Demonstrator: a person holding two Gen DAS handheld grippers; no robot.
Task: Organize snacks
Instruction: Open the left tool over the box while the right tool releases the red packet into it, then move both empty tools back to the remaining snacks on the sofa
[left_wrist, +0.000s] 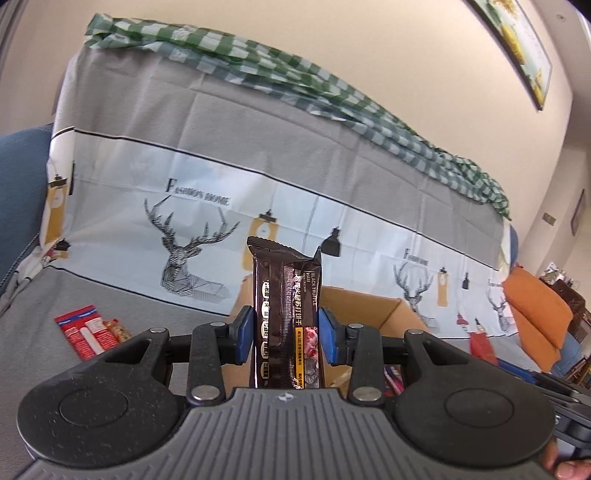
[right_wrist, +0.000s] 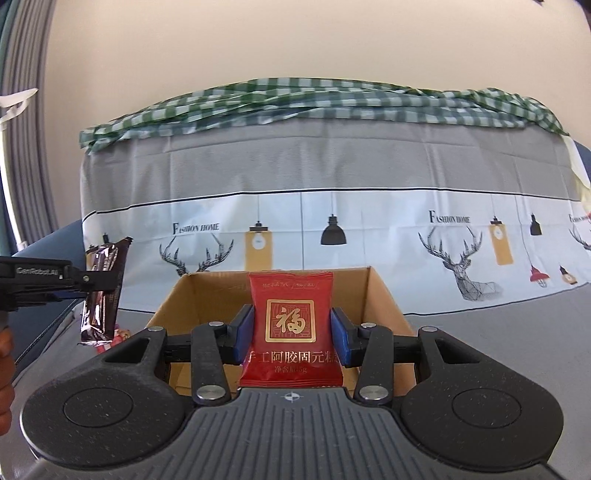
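Left claw (left_wrist: 287, 330) pinched dark biscuit pack (left_wrist: 286, 314), long axis upright. Right claw (right_wrist: 293, 330) pinched red snack pouch (right_wrist: 291, 328), upright, before cardboard box (right_wrist: 207, 291).

Ahead of my right claw (right_wrist: 292, 330) the cardboard box (right_wrist: 384, 295) gapes open-topped, its near part bare, walls closing in on both sides. My left claw (right_wrist: 88, 280) hangs clear of its left wall. Behind, the draped sofa back (right_wrist: 332, 177) blocks the way. Loose packets (left_wrist: 88, 330) litter the left seat.

Glossy foil wrapper (left_wrist: 286, 314); matt cardboard box (right_wrist: 207, 291); cloth cover (right_wrist: 332, 173).
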